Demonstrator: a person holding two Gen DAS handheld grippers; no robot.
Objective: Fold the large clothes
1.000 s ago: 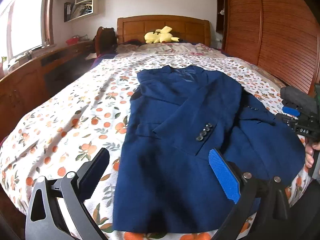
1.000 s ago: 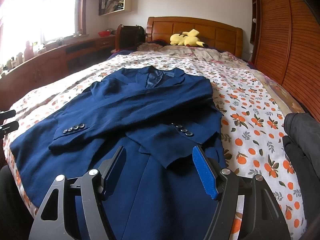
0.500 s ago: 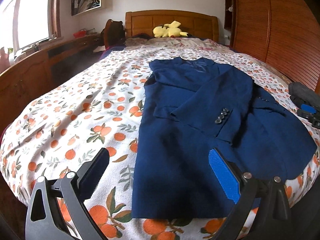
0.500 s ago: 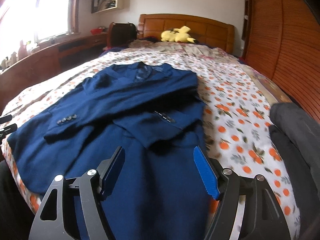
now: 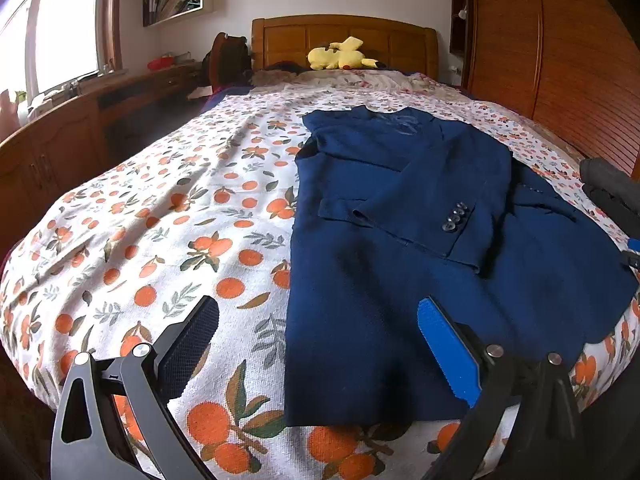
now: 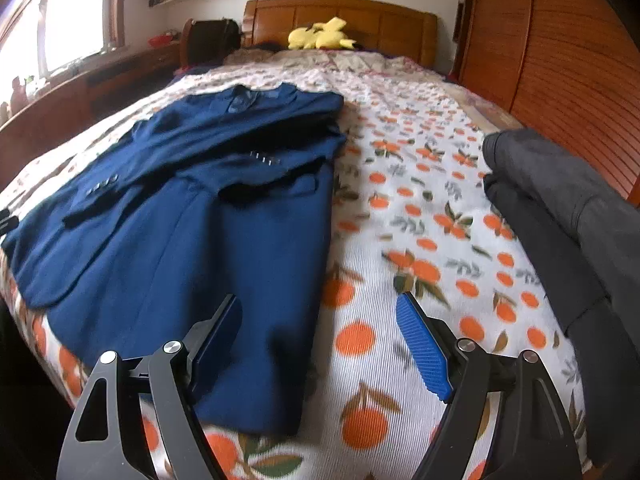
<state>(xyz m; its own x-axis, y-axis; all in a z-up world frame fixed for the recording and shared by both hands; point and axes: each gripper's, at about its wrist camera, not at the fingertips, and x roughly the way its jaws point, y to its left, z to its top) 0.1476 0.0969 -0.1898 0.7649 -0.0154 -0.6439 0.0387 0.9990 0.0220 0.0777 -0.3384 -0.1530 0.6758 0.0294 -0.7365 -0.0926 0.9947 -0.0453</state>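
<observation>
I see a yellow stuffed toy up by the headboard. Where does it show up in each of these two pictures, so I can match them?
Left wrist view: the yellow stuffed toy lies top centre, against the wooden headboard.
Right wrist view: the same toy lies top centre, a little left of the middle.
Shared landmark: the blue jacket, right of centre in the left view, left of centre in the right view.

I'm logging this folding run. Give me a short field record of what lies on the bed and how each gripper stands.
garment: navy blazer, flat on the bed, both sleeves folded across its front
surface: orange-print bedspread
left gripper: open, over the blazer's near left corner
right gripper: open, just been widening, over the near right corner
other: dark grey clothing at right; yellow plush by the headboard
</observation>
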